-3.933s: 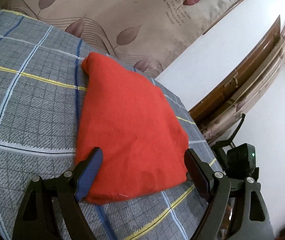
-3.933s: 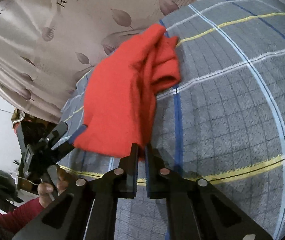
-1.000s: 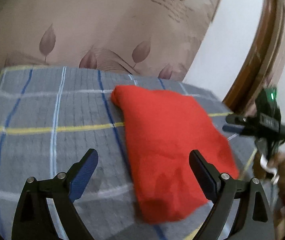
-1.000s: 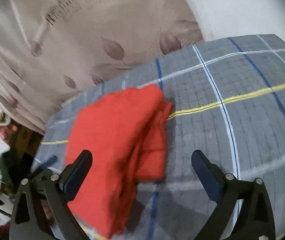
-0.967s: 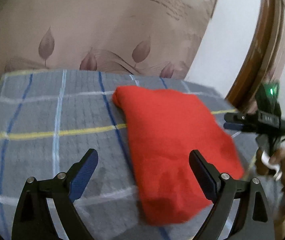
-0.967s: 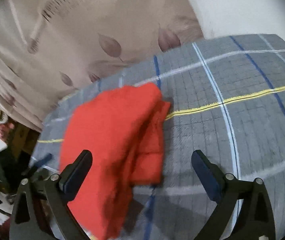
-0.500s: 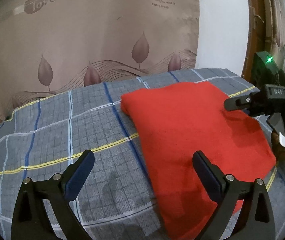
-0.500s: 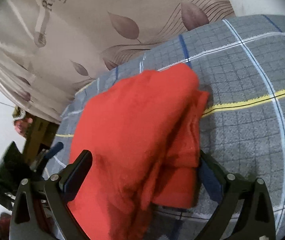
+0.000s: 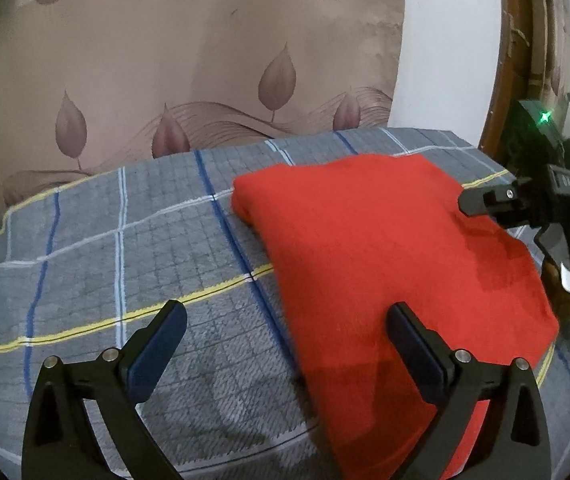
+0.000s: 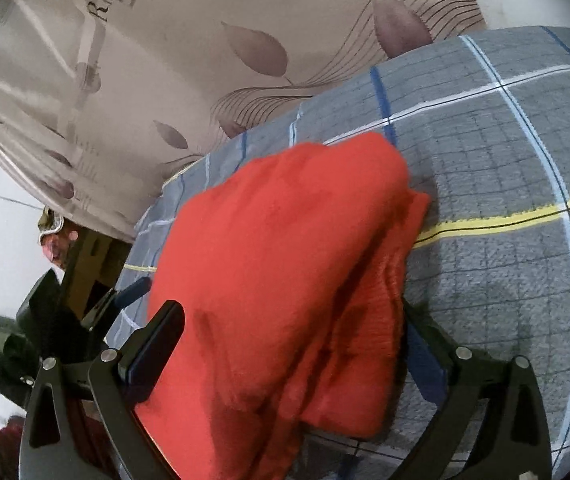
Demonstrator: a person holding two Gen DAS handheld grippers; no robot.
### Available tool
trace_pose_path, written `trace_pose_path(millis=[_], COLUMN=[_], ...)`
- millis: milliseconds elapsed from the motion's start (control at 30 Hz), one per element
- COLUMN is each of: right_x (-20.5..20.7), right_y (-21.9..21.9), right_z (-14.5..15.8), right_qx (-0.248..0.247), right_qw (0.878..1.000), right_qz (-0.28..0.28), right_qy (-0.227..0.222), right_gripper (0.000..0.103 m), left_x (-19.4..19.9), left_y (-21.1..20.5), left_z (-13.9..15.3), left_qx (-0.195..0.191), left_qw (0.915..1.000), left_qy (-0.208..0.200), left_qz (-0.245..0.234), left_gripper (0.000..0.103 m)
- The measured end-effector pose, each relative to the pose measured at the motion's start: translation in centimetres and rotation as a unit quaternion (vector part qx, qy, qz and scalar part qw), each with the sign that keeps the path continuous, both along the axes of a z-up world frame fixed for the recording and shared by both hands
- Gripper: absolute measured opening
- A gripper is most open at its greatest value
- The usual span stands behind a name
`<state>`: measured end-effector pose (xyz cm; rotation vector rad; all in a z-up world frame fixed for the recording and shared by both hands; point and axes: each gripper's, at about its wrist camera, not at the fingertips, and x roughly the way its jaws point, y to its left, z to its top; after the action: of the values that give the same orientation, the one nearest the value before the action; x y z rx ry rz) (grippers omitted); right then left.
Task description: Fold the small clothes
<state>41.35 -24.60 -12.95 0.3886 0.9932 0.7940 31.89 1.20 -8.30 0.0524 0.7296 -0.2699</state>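
A beige curtain printed with brown leaves [image 9: 205,60] hangs behind the grey plaid blanket [image 9: 85,248]. White wall [image 9: 445,60] meets a brown wooden door frame [image 9: 513,40].

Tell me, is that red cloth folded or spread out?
Folded. The red cloth lies on the plaid blanket with stacked layers showing along its right edge.

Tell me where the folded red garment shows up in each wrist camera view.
Left wrist: red garment right of centre, reaching the lower edge.
Right wrist: red garment centre to lower left, spanning the open right gripper.
Shared landmark: yellow stripe on the plaid blanket.
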Motion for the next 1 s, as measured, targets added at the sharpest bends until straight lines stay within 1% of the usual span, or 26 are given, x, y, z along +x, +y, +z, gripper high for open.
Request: trace_pose_path(millis=[133,233,300,433,533,567,600,633,700,1000], right_x=[-0.1,-0.1,0.1,0.5,0.4,0.4,0.3,0.4,0.3,-0.2], right_y=[0.2,0.9,1.1,1.2,1.1,1.1,1.0,1.0,0.8,1.4], right_z=[-0.1,0.0,0.1,-0.1,-0.2,-0.2,-0.2,-0.3,-0.4,-0.2], right_qx=[0.007,-0.005,-0.005,0.003,0.003,0.005,0.006,0.007,0.007,0.002], right_qw=[1.000,1.000,1.000,0.999,0.999,0.999,0.999,0.999,0.999,0.999], right_qz=[0.014,0.022,0.026,0.029,0.031,0.033,0.034,0.037,0.039,0.049], right_qy=[-0.003,-0.011,-0.012,-0.012,-0.014,-0.013,-0.013,-0.012,-0.011,-0.021], right_gripper=[0.102,0.102,0.103,0.103,0.103,0.103,0.103,0.103,0.103,0.103], left_x=[0.5,0.8,1.1,1.8,2.5,3.0,3.2,3.6,3.8,4.6], left_y=[0.1,-0.1,-0.2,-0.1,0.5,0.9,1.0,1.4,1.6,0.2], left_z=[-0.2,-0.3,-0.4,-0.8,-1.4,-1.8,-2.1,-2.5,-2.7,-3.0], left_qx=[-0.009,-0.013,-0.016,-0.036,-0.074,-0.098,-0.109,-0.129,-0.144,-0.137], left_qw=[0.9999,0.9999,0.9998,0.9987,0.9951,0.9919,0.9900,0.9864,0.9842,0.9838], left_qy=[0.006,0.009,0.013,0.030,0.055,0.070,0.077,0.091,0.092,0.093], left_qz=[-0.001,-0.005,-0.008,-0.023,-0.035,-0.042,-0.044,-0.046,-0.047,-0.068], left_gripper=[0.102,0.102,0.102,0.102,0.102,0.102,0.102,0.102,0.102,0.102])
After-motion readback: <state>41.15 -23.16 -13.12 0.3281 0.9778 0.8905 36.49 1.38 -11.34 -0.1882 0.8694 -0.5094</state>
